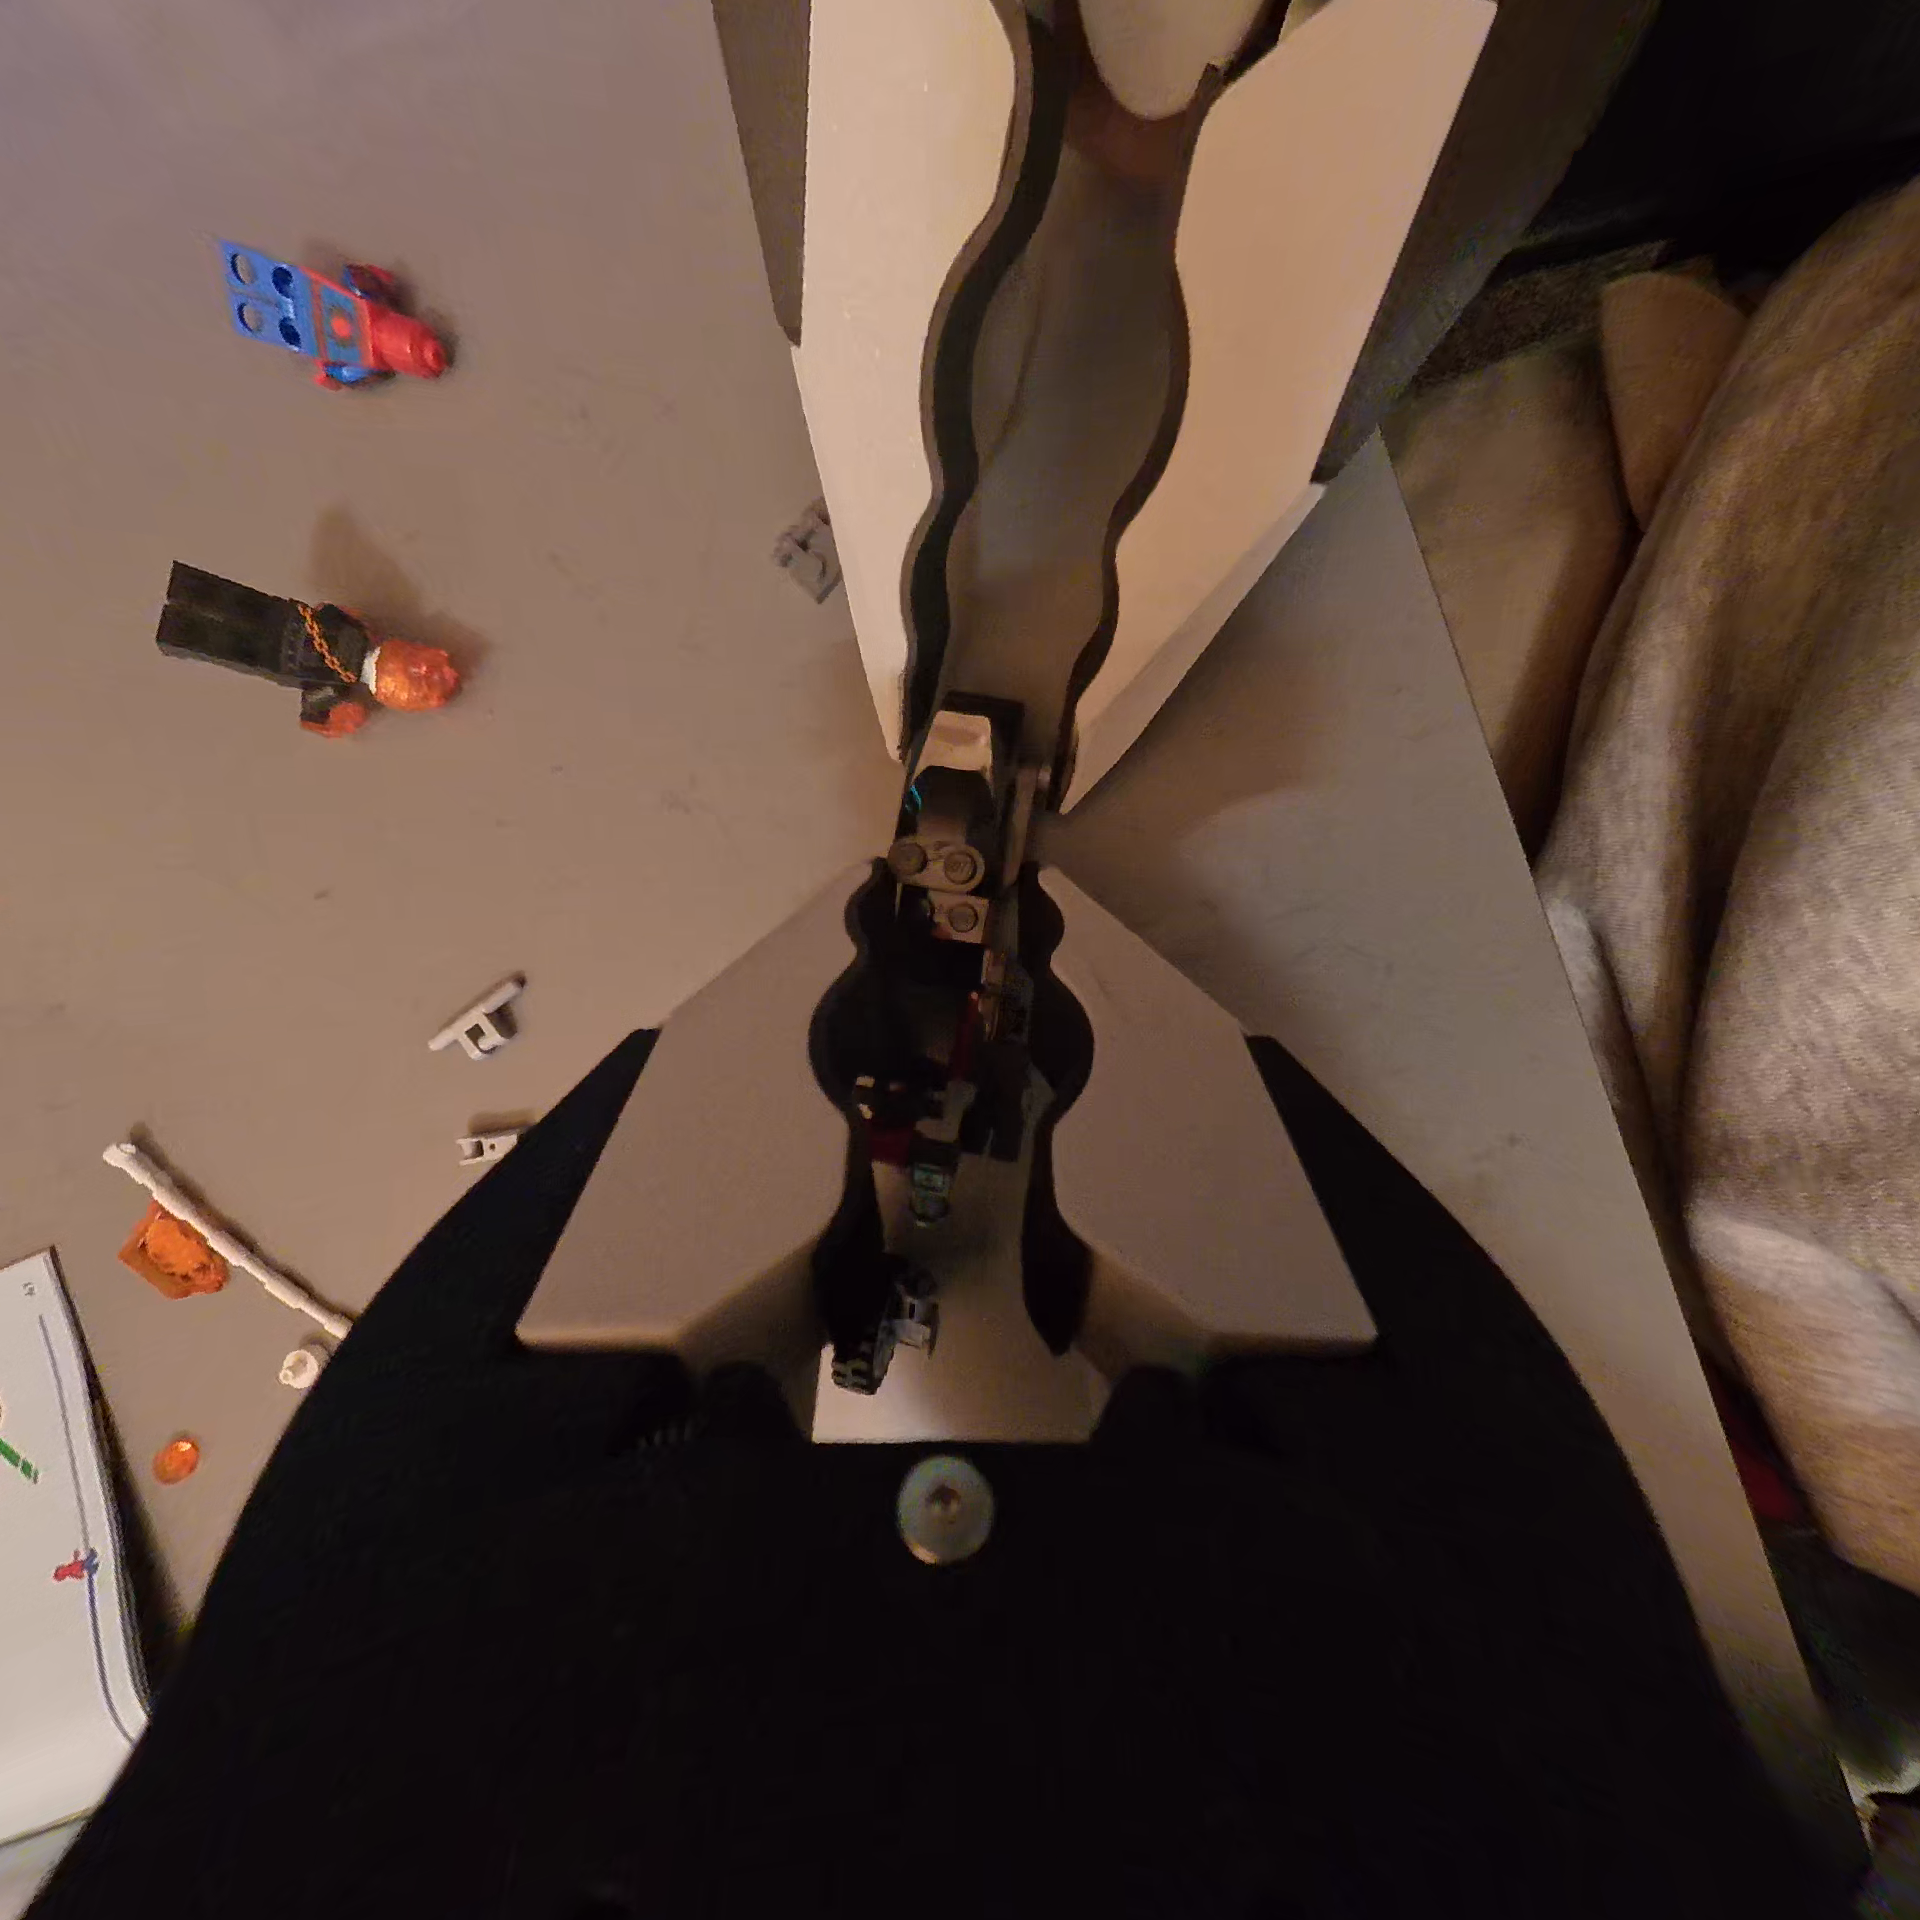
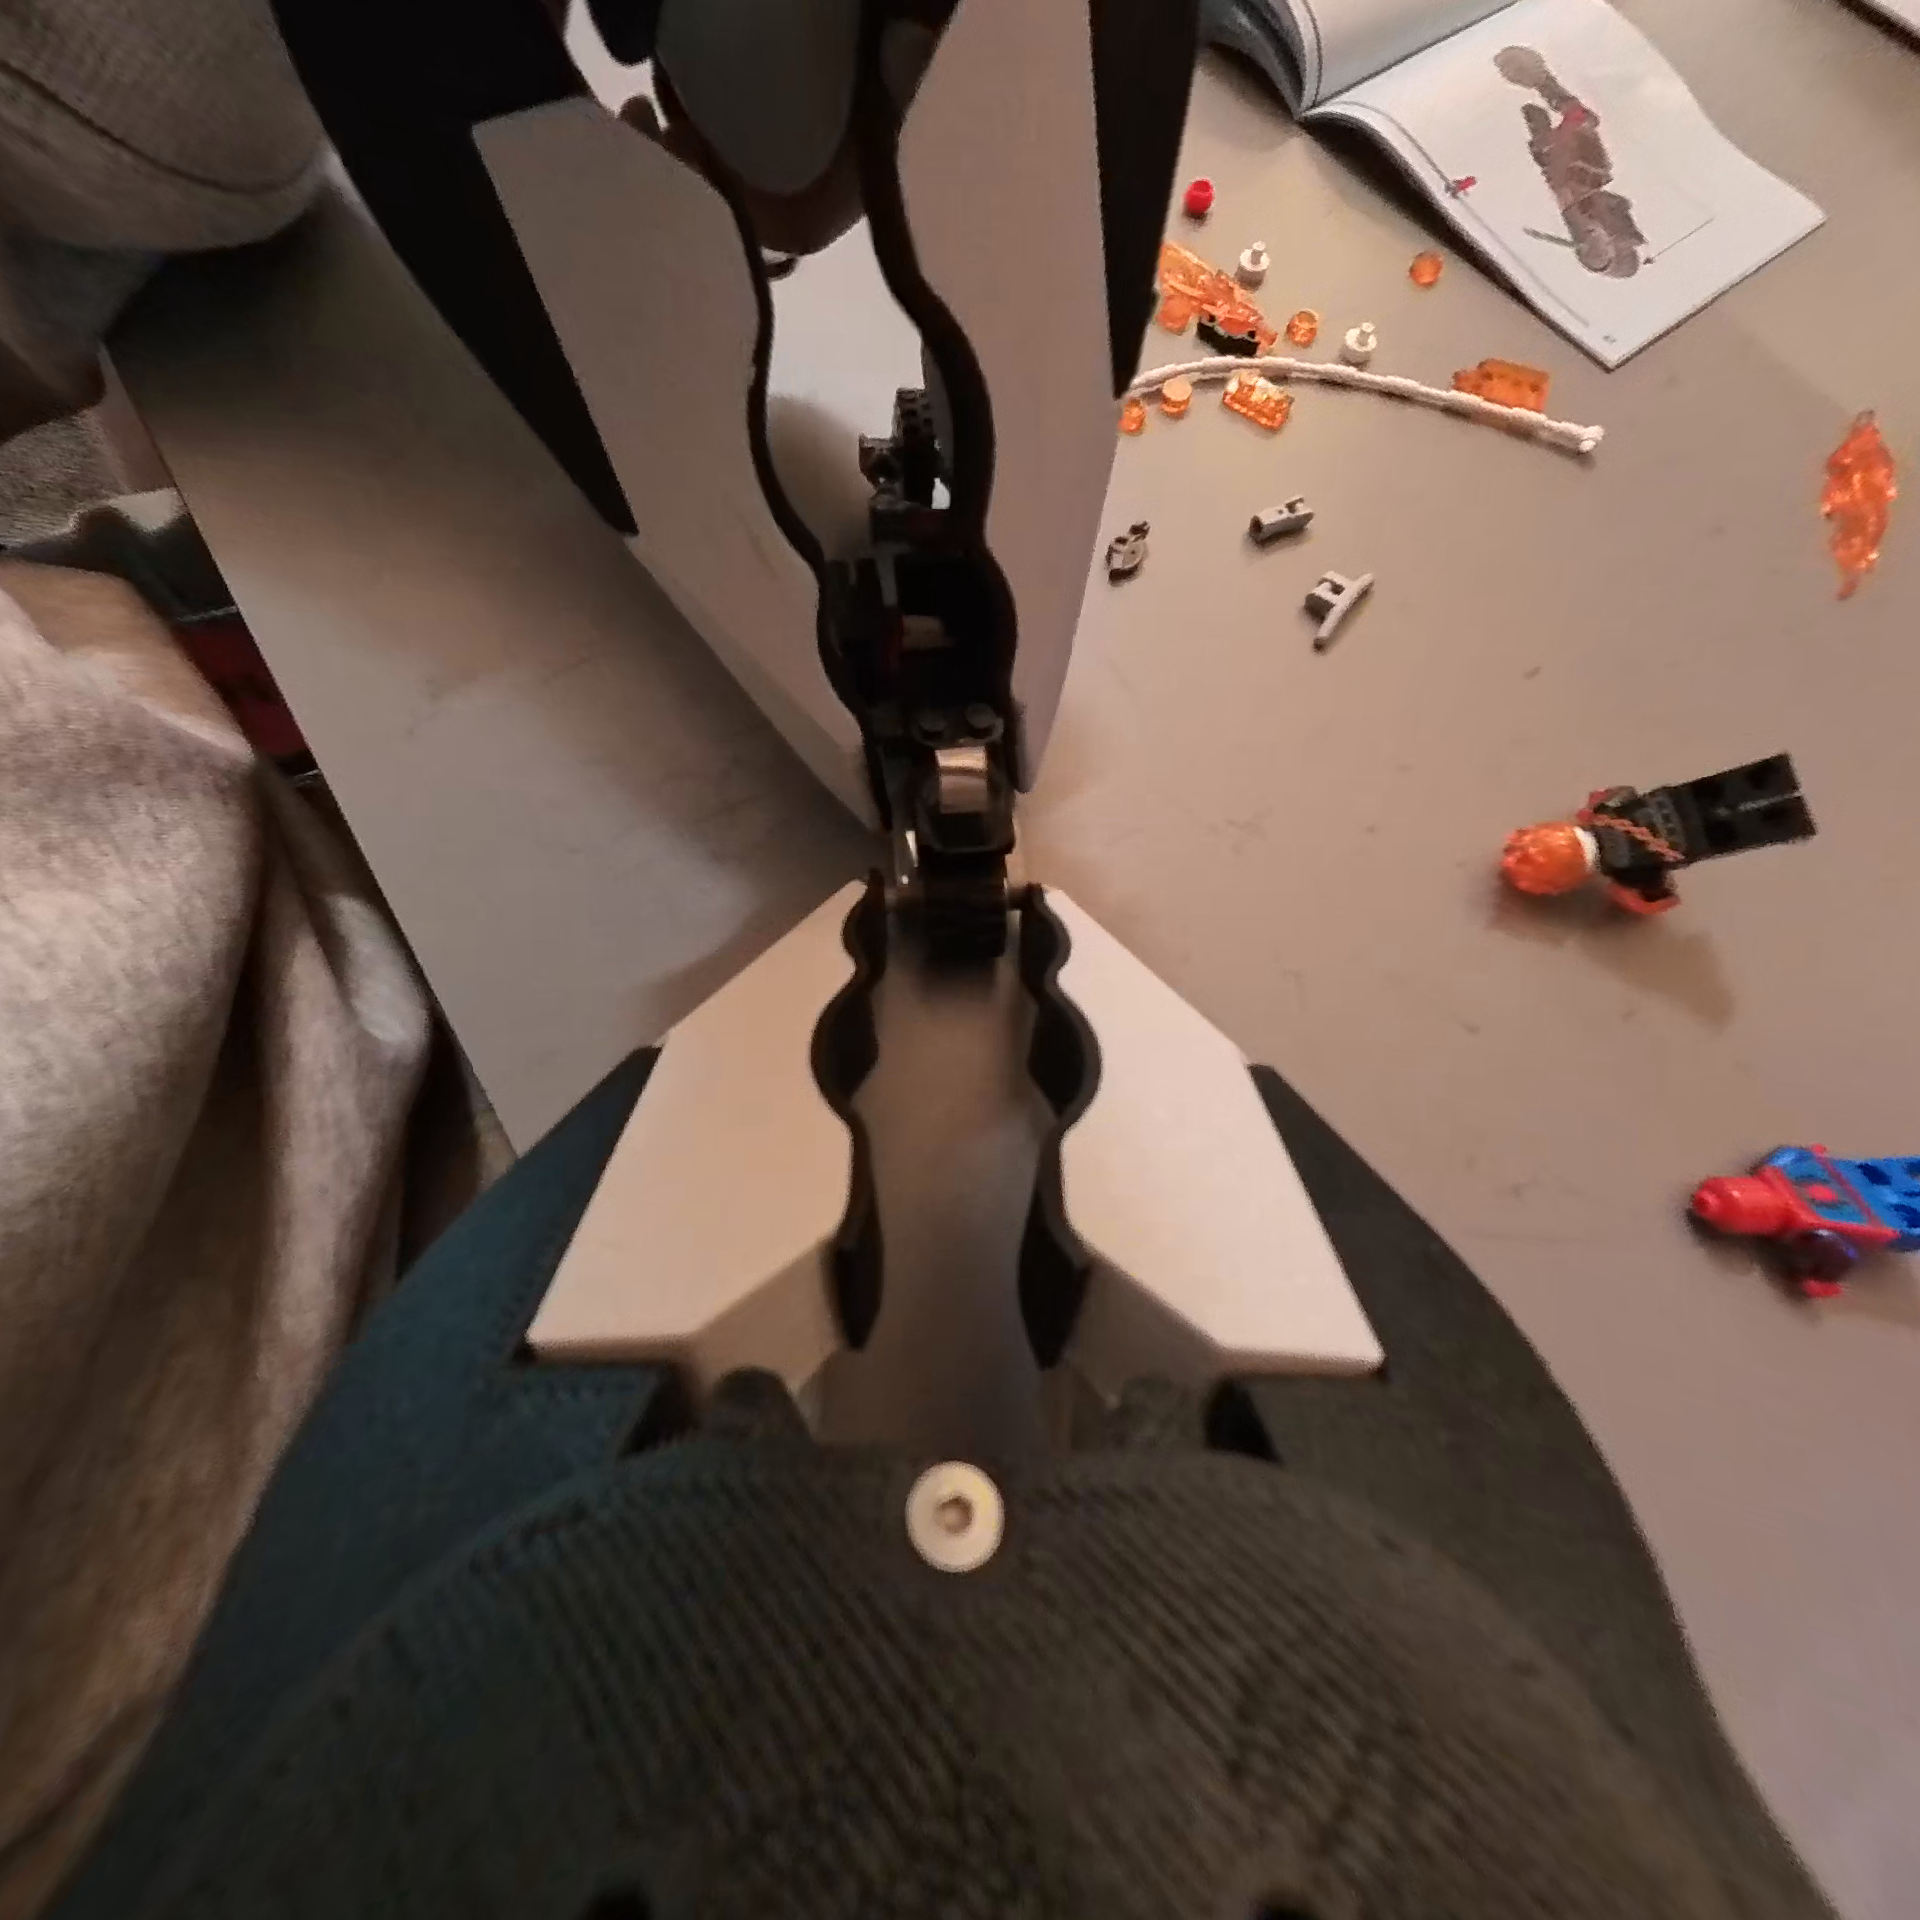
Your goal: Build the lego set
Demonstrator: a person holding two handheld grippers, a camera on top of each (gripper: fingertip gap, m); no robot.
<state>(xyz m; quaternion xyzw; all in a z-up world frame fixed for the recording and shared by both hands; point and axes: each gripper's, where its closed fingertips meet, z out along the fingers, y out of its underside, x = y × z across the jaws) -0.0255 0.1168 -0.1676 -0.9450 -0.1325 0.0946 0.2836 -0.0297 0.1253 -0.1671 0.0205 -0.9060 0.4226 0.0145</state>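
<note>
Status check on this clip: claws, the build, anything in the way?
Left claw shut on dark lego assembly. Right claw shut on its far end, tips nearly meeting. Two minifigures and loose orange pieces lie clear, off to the side.

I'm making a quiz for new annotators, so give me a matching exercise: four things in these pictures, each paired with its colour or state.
Things:
1. red and blue figure
2. cord
3. booklet
4. dark model

Descriptions:
A. lying open on the table
B. held between both grippers
C. white, stretched among orange pieces
D. lying flat near the black figure with an orange head

Pairs: 1-D, 2-C, 3-A, 4-B
</note>
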